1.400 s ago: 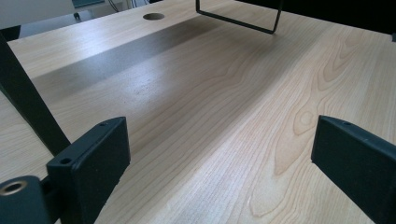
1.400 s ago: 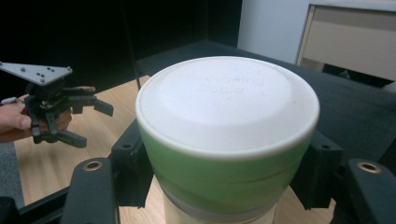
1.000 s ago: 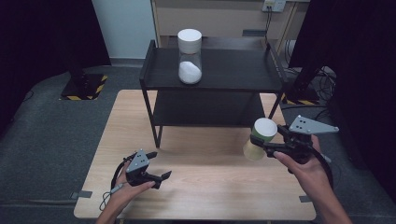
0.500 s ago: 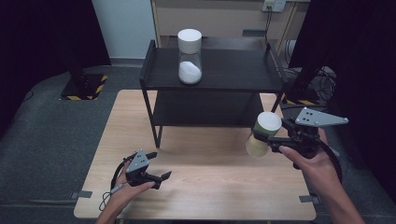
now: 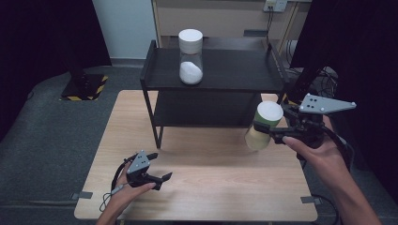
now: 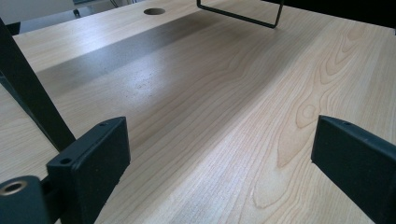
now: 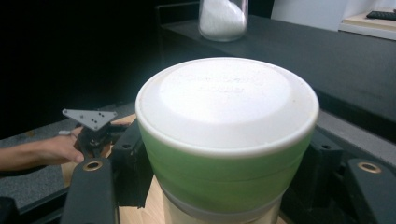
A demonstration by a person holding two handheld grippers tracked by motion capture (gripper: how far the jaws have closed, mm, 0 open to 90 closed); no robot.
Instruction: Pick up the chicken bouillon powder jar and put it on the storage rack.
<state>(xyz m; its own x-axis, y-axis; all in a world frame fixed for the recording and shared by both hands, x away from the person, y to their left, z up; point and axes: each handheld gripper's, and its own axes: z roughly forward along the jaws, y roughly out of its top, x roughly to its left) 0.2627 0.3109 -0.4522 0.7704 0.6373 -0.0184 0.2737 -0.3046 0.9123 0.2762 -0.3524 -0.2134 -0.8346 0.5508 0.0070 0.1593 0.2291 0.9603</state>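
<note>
With the right gripper (image 5: 271, 133) clenched on the tilted jar (image 5: 263, 124) — held above the worktop (image 5: 225, 183), just right of the rack (image 5: 216, 79) — we should level it before shelving, leaving the released left gripper (image 5: 157, 174) idle.

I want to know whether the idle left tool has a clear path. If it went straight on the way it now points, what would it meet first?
Probably nothing soon: the open left tool faces bare table. Farther on, the rack's thin black foot bar crosses near that line, though depth is unclear.
</note>
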